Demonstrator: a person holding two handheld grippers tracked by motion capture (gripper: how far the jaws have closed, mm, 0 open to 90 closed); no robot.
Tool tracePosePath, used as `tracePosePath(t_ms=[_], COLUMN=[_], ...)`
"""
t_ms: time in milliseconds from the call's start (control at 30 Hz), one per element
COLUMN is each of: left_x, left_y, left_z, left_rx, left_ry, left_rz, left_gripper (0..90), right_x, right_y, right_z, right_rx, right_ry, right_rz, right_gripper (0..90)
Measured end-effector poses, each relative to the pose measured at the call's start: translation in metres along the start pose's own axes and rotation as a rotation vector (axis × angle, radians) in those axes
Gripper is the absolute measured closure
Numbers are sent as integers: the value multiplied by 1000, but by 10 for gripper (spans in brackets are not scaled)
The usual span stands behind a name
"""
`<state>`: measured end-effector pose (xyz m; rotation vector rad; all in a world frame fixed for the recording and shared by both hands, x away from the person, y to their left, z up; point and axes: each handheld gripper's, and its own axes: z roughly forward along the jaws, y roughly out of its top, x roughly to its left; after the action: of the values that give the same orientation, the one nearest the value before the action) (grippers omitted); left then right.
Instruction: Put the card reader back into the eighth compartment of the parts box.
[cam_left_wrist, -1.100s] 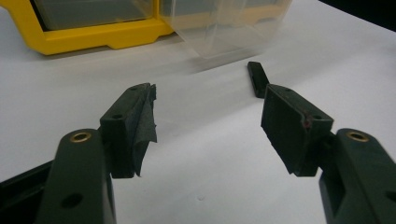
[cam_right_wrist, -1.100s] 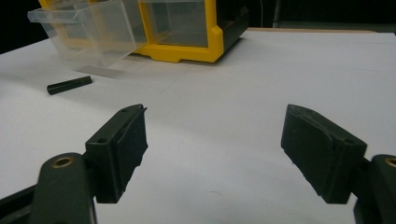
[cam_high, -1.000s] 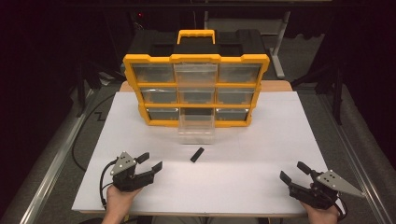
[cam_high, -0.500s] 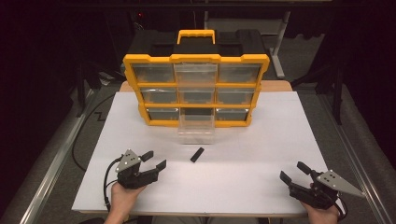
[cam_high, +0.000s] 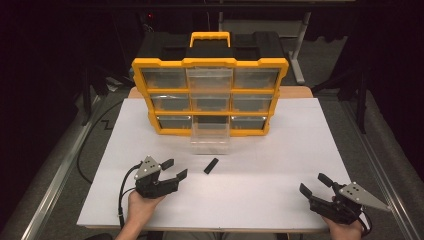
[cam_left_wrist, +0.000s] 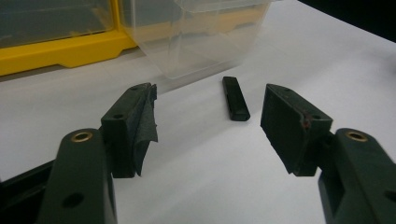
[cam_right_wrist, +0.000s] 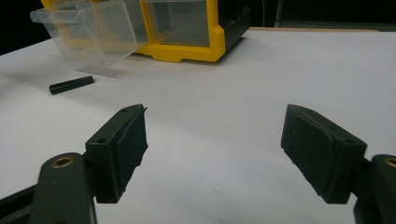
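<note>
A small black bar (cam_high: 211, 165) lies flat on the white table, just in front of a clear drawer (cam_high: 210, 134) pulled out of the bottom row of the yellow organiser (cam_high: 210, 95). My left gripper (cam_high: 174, 169) is open, a short way left of the bar, its jaws pointing toward it. Seen from the left gripper view, the bar (cam_left_wrist: 235, 98) lies ahead, between the jaw tips but beyond them. My right gripper (cam_high: 315, 183) is open at the front right of the table, holding nothing. The right gripper view has the bar (cam_right_wrist: 71, 85) far off to the left.
The organiser stands at the back of the white table (cam_high: 290, 150), with several clear drawers and a yellow carry handle (cam_high: 210, 37). The pulled-out drawer (cam_left_wrist: 196, 37) juts forward over the table. Dark floor and metal rails surround the table.
My left gripper has moved right and slightly forward, closer to the black bar. The right gripper has stayed in place.
</note>
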<state>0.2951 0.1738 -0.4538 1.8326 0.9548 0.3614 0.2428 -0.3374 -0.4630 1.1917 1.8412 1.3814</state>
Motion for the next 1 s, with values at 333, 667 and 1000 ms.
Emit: tracePosePath(t_ms=[333, 667, 1000], left_x=[-3, -8, -16], left_y=[4, 11, 19], left_z=[10, 20, 32], left_rx=[18, 35, 55], left_ry=[-12, -23, -21], left_rz=[3, 20, 28], left_gripper=[367, 370, 365], right_x=[0, 0, 0], right_y=[0, 0, 0], right_z=[0, 0, 0], right_rx=[1, 3, 2], right_ry=[-1, 1, 3], right_rz=[-3, 1, 1], right_gripper=[228, 228, 227])
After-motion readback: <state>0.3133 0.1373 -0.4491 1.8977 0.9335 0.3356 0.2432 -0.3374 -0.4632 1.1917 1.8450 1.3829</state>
